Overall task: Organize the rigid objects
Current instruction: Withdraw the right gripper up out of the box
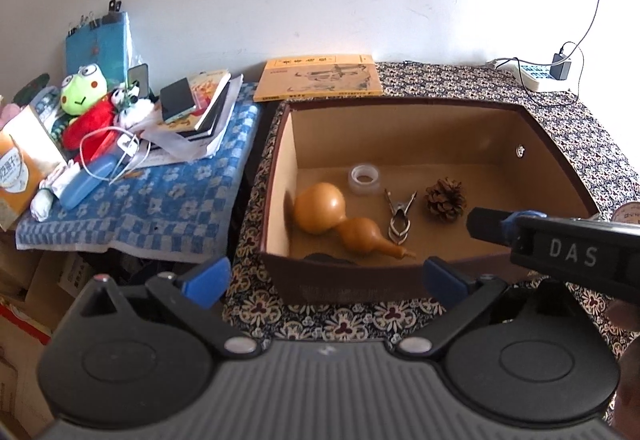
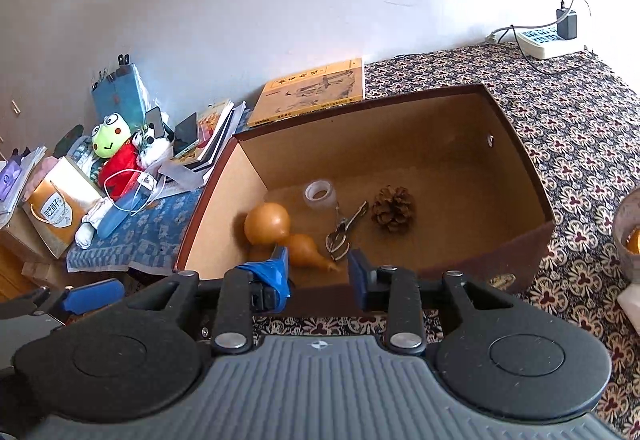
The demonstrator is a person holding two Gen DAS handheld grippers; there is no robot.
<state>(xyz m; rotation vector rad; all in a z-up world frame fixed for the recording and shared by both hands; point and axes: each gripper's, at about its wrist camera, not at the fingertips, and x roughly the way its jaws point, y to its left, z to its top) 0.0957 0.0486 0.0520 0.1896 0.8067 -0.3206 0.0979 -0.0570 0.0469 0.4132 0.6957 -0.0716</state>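
An open brown box (image 1: 360, 282) (image 2: 400, 144) stands on a patterned cloth. Inside it lie a tan gourd (image 1: 320, 212) (image 2: 268, 224), a clear tape roll (image 1: 365, 179) (image 2: 320, 194), a metal clip (image 1: 400, 218) (image 2: 344, 230) and a pine cone (image 1: 446, 199) (image 2: 393, 208). My left gripper (image 1: 326, 278) hovers at the box's near wall, its blue pads spread wide and empty. My right gripper (image 2: 318, 272) is over the same near wall, jaws a little apart with nothing between them. In the left wrist view it reaches in from the right (image 1: 492, 226).
A yellow book (image 1: 318, 76) lies behind the box. To the left, a blue checkered cloth (image 1: 160, 216) carries a frog plush (image 1: 82, 88), books, a phone and cables. A power strip (image 1: 540, 74) sits back right. A glass cup (image 2: 630, 236) stands right of the box.
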